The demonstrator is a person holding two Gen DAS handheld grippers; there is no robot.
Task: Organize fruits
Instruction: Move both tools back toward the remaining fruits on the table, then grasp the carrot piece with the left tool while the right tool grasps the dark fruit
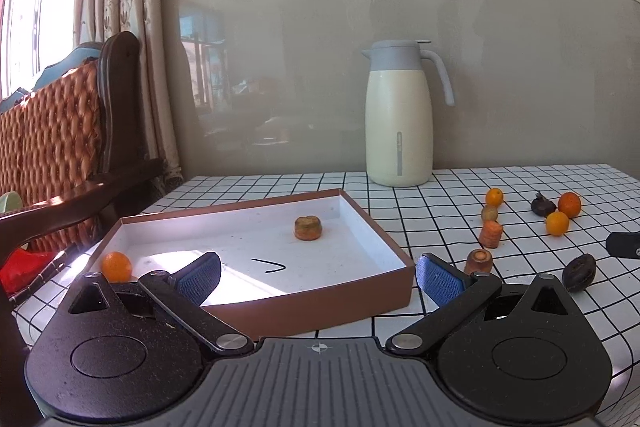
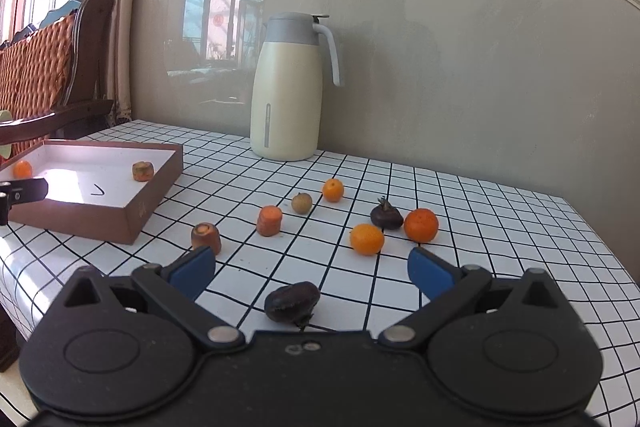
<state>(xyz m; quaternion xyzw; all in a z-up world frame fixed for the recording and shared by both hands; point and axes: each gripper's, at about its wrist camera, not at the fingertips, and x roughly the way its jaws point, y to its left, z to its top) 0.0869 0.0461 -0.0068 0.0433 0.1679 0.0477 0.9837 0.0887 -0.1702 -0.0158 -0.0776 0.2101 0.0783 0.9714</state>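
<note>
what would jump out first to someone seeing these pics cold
A tall cream thermos jug stands at the back of the checkered table, against the wall. Left of it a shallow brown box holds only a small orange and a carrot chunk. More oranges, carrot pieces and dark fruits lie scattered on the cloth, one dark fruit between the open right gripper fingers.

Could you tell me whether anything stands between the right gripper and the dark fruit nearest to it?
Nothing visible does. The right gripper is open, and the dark fruit lies on the checked tablecloth just ahead, roughly between its fingers; the other fruits lie farther away.
</note>
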